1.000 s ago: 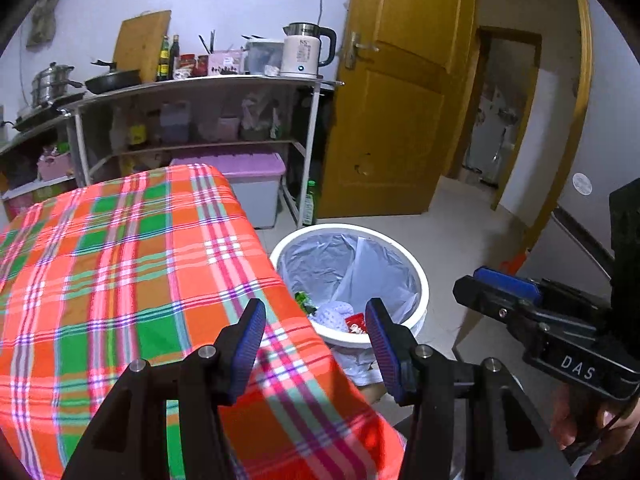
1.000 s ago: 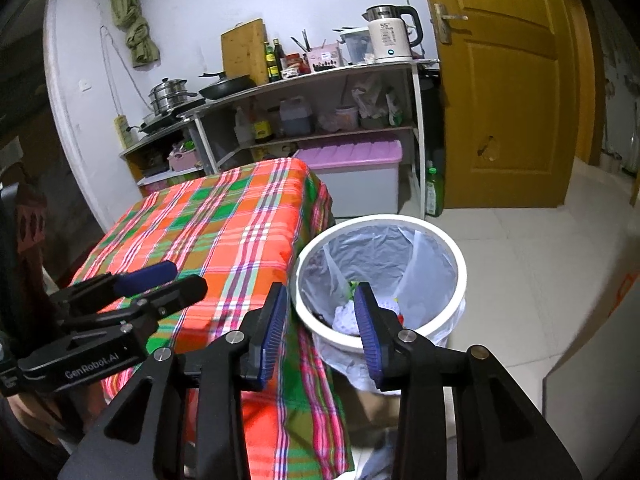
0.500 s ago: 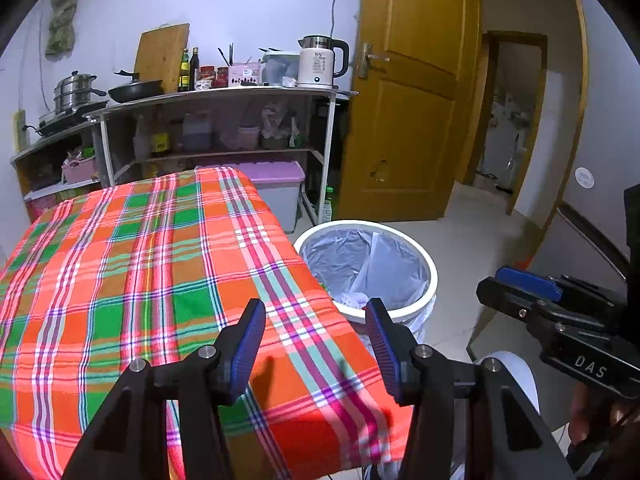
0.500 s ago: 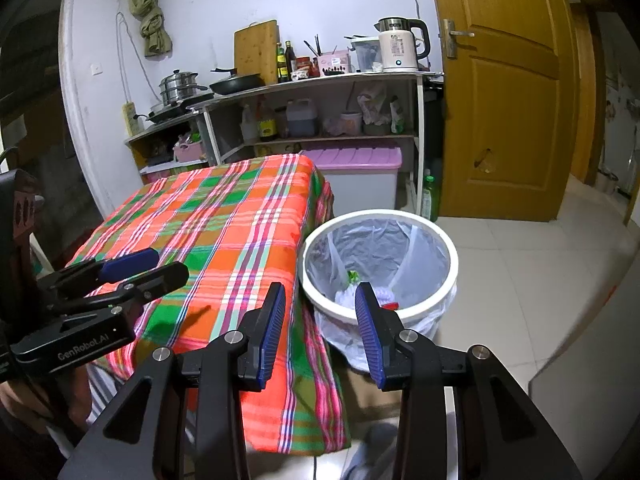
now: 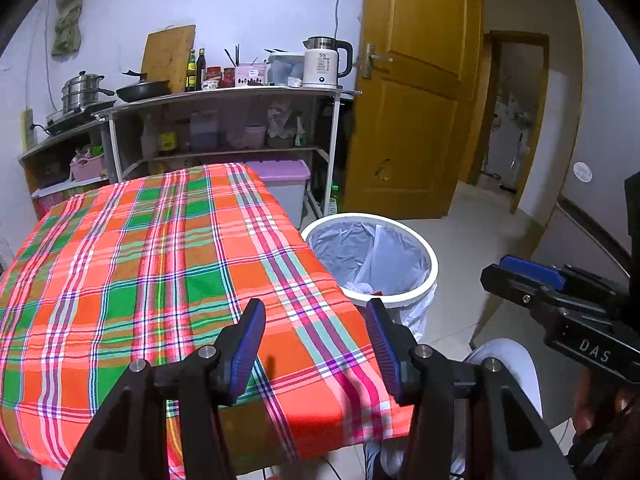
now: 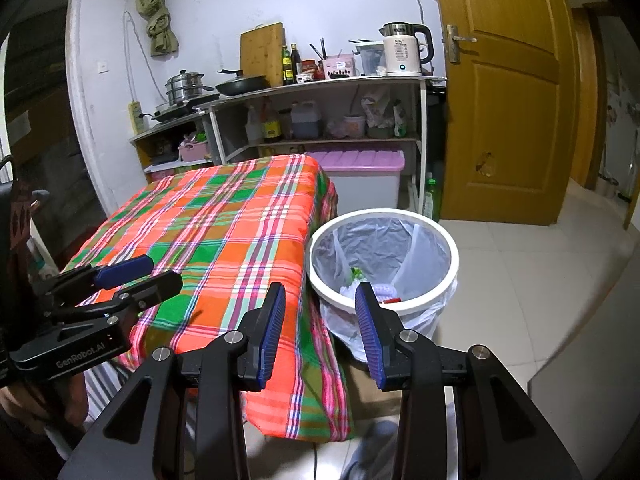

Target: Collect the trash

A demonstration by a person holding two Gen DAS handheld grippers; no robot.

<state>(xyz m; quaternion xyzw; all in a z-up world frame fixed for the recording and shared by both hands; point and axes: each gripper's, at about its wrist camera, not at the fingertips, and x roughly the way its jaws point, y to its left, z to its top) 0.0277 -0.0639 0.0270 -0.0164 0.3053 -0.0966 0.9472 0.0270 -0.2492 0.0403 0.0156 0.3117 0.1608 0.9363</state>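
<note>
A white trash bin (image 5: 428, 280) with a clear liner stands on the floor at the table's right side; it also shows in the right wrist view (image 6: 454, 276). Crumpled trash (image 6: 360, 286) lies at its bottom. My left gripper (image 5: 316, 340) is open and empty above the near edge of the checked tablecloth (image 5: 160, 272). My right gripper (image 6: 320, 322) is open and empty, held above the table's near right corner, short of the bin. The right gripper also shows in the left wrist view (image 5: 532, 276), and the left gripper in the right wrist view (image 6: 132, 272).
Kitchen shelves (image 5: 224, 120) with pots, bottles and a kettle (image 5: 324, 62) stand behind the table. A purple-lidded storage box (image 6: 360, 176) sits under them. A yellow door (image 5: 412, 112) is at the right, with tiled floor (image 6: 540, 272) beside the bin.
Both grippers have pulled back and up from the bin, so more of the table shows. Both stay open and empty.
</note>
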